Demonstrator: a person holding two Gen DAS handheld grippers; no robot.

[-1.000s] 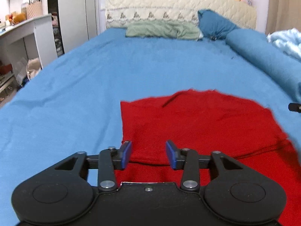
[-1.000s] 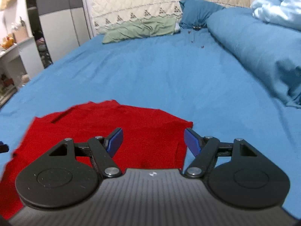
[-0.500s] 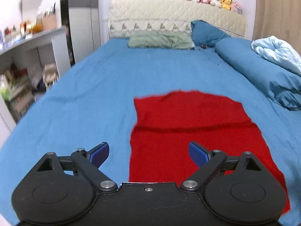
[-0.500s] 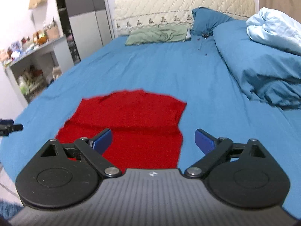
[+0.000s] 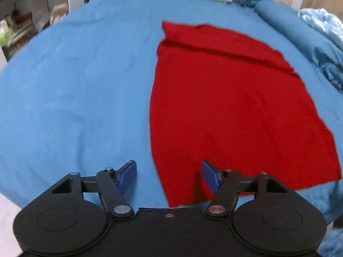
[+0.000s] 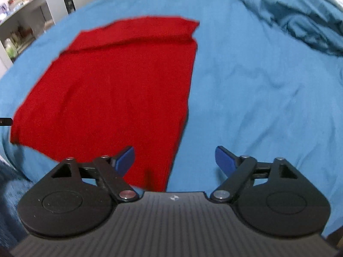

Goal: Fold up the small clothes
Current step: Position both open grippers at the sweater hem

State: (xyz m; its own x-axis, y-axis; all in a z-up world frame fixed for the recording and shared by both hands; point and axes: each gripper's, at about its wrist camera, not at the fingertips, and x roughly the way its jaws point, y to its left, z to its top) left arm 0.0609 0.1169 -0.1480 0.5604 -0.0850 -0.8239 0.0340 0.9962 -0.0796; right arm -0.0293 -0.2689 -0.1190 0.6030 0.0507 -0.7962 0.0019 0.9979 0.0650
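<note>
Red garment [image 5: 231,107] is what both sets of fingers are aimed at, and it lies just ahead of and below them, flat on the blue bed [image 5: 75,96]. The left gripper [image 5: 169,174] has its blue fingers [image 5: 128,174] spread wide apart with nothing between them; they straddle the garment's near-left corner, the left finger over bare sheet and the right one over red cloth. The right gripper [image 6: 174,159] is likewise wide open and empty, and it straddles the near-right corner: its left finger [image 6: 125,158] is over cloth, its right finger over sheet. Whether either pair touches the fabric cannot be told from these views.

From those two corners the garment runs away from the fingers, its long axis pointing up the bed toward the headboard end. Its near edge lies close to the foot edge of the bed, and a band across the far end [image 6: 137,36] looks like an edge already turned over, so the piece seems partly folded. Each gripper is nearer its own corner, so neither has to reach across.

The next move probably turns on this alignment: closing on both near corners and carrying them forward along the long axis toward the far band. A rumpled blue duvet [image 6: 300,17] lies along the bed's right side, well apart from the garment.
</note>
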